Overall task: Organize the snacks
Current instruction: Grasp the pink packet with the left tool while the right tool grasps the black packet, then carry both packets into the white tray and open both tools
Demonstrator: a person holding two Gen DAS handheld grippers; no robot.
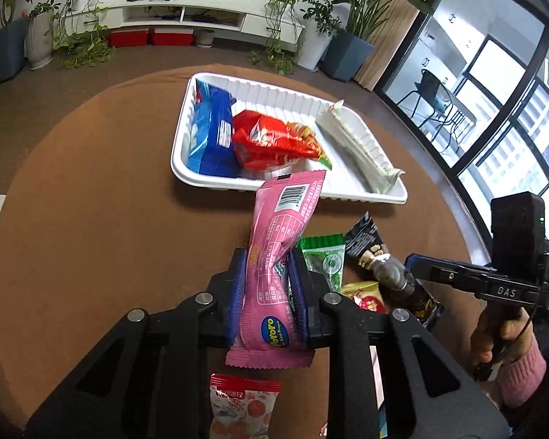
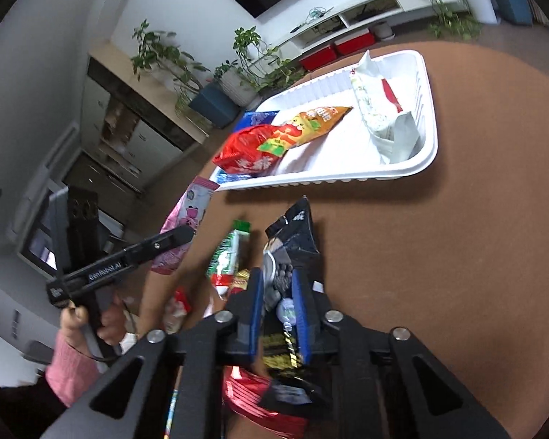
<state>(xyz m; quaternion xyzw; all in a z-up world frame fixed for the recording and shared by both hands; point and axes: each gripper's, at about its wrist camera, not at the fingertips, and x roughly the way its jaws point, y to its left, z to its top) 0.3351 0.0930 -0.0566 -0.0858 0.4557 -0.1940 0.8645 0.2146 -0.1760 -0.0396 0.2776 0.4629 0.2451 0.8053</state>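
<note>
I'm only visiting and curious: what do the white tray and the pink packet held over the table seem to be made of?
The white tray looks like thin moulded plastic, smooth and slightly glossy: its walls are ribbed and its rim is rounded. The pink snack packet, pinched in the left gripper, looks like printed plastic film: it creases at the grip and has crimped, serrated ends. Neither is certain by sight.

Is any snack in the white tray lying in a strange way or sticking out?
Yes. The long white wrapped snack bar lies askew along the right wall of the white ribbed plastic tray, both ends riding up over the rim. The red crinkly snack bag leans on the blue packet, not flat.
</note>
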